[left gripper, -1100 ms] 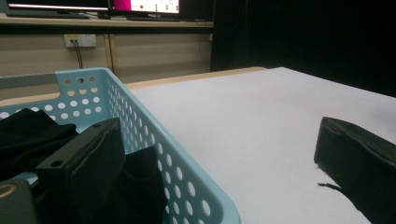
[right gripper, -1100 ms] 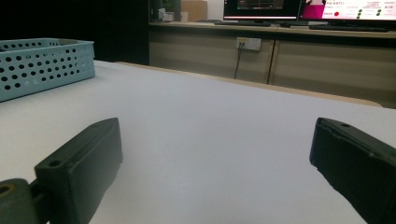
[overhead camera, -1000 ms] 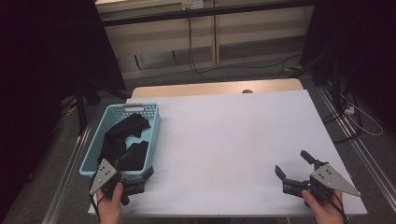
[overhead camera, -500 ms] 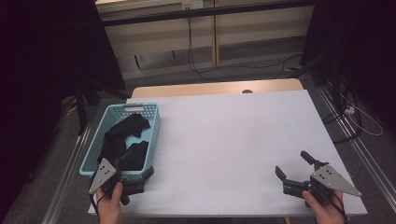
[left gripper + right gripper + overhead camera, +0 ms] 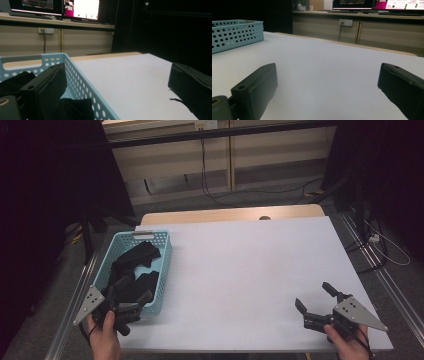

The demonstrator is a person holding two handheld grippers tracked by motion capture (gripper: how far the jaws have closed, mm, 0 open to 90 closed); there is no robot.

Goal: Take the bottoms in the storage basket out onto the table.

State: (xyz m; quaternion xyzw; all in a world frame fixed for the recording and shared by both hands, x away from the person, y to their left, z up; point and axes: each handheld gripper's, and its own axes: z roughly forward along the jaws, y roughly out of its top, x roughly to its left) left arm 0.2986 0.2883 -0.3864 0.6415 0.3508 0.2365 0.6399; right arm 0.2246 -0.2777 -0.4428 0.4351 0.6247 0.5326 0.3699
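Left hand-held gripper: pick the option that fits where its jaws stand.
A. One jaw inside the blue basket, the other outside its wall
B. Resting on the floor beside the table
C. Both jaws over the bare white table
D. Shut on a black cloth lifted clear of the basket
A: the left hand-held gripper is open and straddles the blue basket wall, one jaw over the black clothes inside and the other over the white table.

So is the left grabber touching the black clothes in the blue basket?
Cannot tell. In the left gripper view, the left gripper straddles the basket wall, one jaw over the black clothes; no clear contact or gap.
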